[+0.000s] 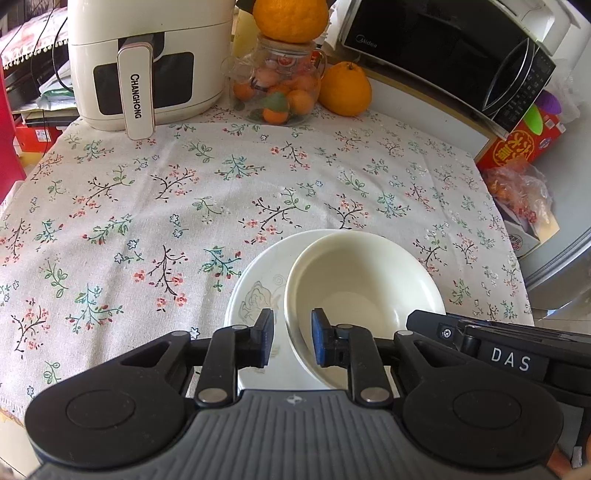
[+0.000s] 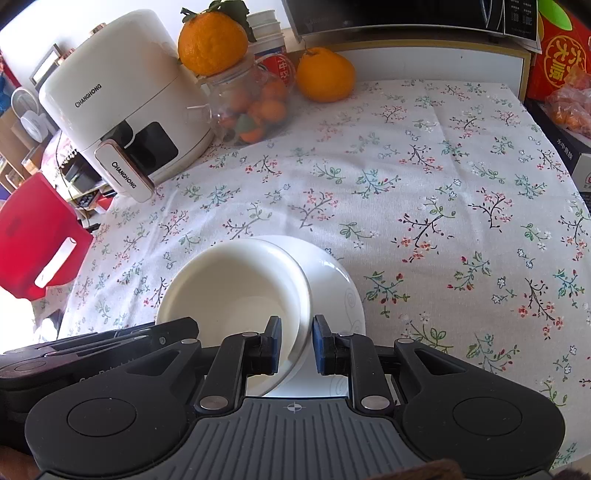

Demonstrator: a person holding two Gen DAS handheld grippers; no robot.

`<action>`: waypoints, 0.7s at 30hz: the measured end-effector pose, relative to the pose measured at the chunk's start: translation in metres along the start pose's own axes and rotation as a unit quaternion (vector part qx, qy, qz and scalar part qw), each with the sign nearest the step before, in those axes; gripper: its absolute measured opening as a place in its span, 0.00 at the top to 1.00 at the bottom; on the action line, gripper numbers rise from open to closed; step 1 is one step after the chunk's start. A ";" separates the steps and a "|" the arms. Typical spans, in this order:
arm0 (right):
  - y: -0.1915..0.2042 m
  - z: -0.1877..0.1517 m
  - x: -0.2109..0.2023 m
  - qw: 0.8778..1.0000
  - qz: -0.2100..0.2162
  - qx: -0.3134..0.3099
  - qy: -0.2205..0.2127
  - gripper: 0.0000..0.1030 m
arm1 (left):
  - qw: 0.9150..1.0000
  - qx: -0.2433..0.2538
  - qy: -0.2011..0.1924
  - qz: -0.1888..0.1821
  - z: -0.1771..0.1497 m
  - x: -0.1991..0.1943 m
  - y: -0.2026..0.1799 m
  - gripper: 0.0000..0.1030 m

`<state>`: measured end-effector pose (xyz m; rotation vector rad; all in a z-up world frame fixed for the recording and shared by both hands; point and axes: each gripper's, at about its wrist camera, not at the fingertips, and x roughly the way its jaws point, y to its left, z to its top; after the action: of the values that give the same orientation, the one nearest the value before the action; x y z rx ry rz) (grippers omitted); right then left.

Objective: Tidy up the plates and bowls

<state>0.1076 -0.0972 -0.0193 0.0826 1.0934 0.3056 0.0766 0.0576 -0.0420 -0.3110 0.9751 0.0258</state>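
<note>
A cream bowl (image 1: 362, 280) rests tilted on a white plate (image 1: 255, 295) with a faint grey flower print, near the front edge of the floral tablecloth (image 1: 147, 206). My left gripper (image 1: 292, 338) straddles the bowl's left rim, its blue pads slightly apart from the wall, so it is open. In the right wrist view the same bowl (image 2: 236, 288) leans over the plate (image 2: 332, 280). My right gripper (image 2: 295, 343) is shut on the bowl's right rim, one pad inside and one outside. Each gripper's black body shows at the edge of the other's view.
At the back of the table stand a white air fryer (image 1: 144, 62), a glass jar of small oranges (image 1: 280, 85) with a big orange (image 1: 290, 18) on top, another orange (image 1: 345, 88) and a microwave (image 1: 443, 48). A red box (image 1: 524, 140) sits at the right, a red stool (image 2: 33, 240) at the left.
</note>
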 end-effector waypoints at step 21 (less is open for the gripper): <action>0.006 -0.088 -0.093 0.994 -0.003 -0.083 -0.068 0.36 | 0.997 0.037 -0.046 0.038 -0.081 -0.078 -0.007 0.30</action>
<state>-0.0108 -0.1250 0.0221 -0.0481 0.9292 0.3787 -0.0321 0.0382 -0.0192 -0.2021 0.8931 0.0723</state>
